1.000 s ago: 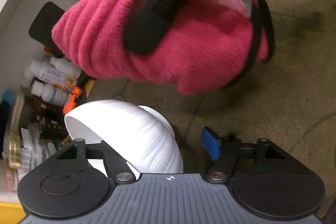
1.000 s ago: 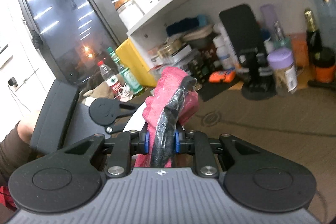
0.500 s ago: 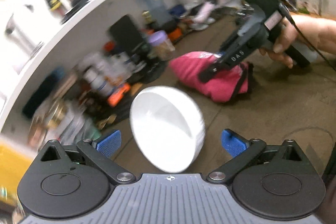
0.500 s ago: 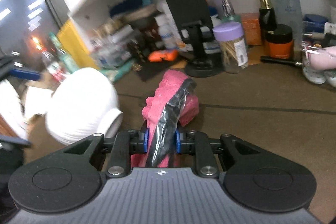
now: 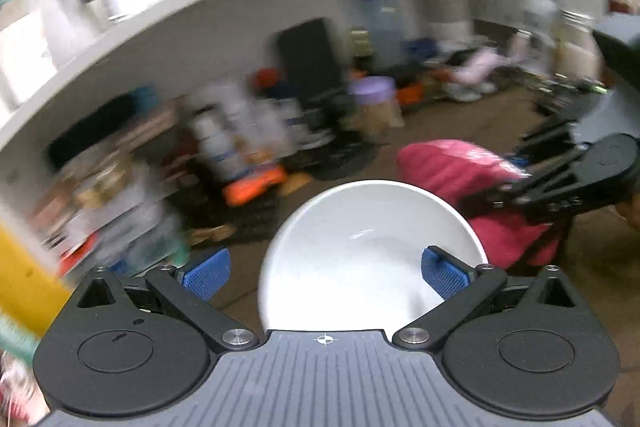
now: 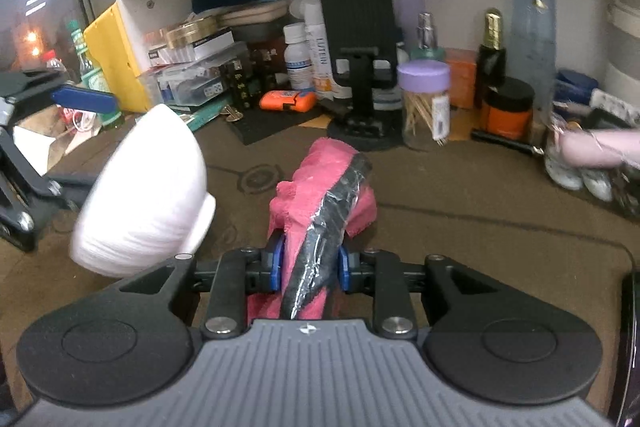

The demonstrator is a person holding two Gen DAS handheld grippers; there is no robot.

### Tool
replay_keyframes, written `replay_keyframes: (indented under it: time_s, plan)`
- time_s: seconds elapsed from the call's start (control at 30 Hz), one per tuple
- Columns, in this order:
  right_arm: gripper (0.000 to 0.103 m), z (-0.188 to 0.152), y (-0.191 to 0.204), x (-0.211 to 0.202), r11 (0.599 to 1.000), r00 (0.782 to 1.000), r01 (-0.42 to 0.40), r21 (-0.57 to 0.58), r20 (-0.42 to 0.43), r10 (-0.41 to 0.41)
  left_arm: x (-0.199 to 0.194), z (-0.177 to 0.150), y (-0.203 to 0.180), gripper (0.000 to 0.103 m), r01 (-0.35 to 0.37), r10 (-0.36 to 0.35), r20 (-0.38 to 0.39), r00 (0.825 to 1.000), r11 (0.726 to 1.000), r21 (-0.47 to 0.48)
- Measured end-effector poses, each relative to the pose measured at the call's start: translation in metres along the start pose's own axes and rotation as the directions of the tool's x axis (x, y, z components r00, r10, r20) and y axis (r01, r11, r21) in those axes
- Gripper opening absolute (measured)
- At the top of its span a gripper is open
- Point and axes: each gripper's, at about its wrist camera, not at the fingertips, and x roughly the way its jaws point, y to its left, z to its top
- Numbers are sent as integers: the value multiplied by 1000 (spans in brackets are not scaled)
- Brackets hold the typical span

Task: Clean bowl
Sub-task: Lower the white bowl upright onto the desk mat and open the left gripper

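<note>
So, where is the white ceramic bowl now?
In the right wrist view, the white ceramic bowl sits tilted at the left, beside the pink fluffy cloth; in the left wrist view it lies between the left gripper's open fingers.

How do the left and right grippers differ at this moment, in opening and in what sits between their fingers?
The left gripper stands wide open; the right gripper is nearly closed, its jaws opening slightly. The left one presses on nothing, with the white bowl loose ahead of its fingers; the right one still pinches the pink cloth with its black strap. Both have blue fingertip pads and point down toward the brown tabletop.
</note>
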Motion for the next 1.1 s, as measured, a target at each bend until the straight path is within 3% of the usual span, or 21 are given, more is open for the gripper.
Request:
replay_keyframes:
  time_s: [0.23, 0.3, 0.43, 0.53, 0.6, 0.73, 0.8, 0.87, 0.93, 1.03, 1.1]
  plan:
    - [29, 0, -10, 0, 1000, 1000, 6, 7, -3, -6, 29, 8, -12, 103, -39, 40, -24, 999, 999, 37]
    - [29, 0, -4, 3, 999, 1000, 31, -31, 0, -31, 23, 3, -4, 103, -48, 49, -17, 999, 999, 15]
    - [42, -3, 3, 11, 996, 998, 66, -66, 4, -65, -1, -8, 15, 103, -61, 61, 14, 998, 997, -38]
    - [46, -6, 7, 15, 995, 997, 80, -66, 8, -80, -28, -25, 19, 103, -48, 49, 17, 999, 998, -38]
    - [53, -8, 12, 13, 991, 993, 114, -68, 16, -114, -38, -38, 14, 103, -47, 47, 8, 999, 999, -1]
    - [97, -15, 23, 11, 973, 975, 224, -48, 6, -224, -35, -62, -2, 103, -87, 87, -11, 996, 996, 2]
    - [102, -21, 31, 10, 956, 957, 288, -58, 9, -288, -15, -66, -13, 103, -171, 170, -51, 984, 985, -8]
    - [102, -25, 36, 6, 949, 951, 309, -67, 13, -309, 10, -69, -25, 103, -274, 272, -101, 957, 962, -12]
    - [102, -26, 36, 3, 947, 949, 314, -69, 3, -315, 21, -66, -31, 103, -353, 349, -91, 933, 935, -34]
    - [102, -25, 25, -4, 948, 950, 313, -54, 22, -312, 31, -54, -31, 103, -369, 355, -129, 926, 923, -113]
    - [103, -22, -7, -6, 972, 978, 210, 105, -1, -211, 32, -51, -30, 103, -361, 345, -133, 929, 924, -128]
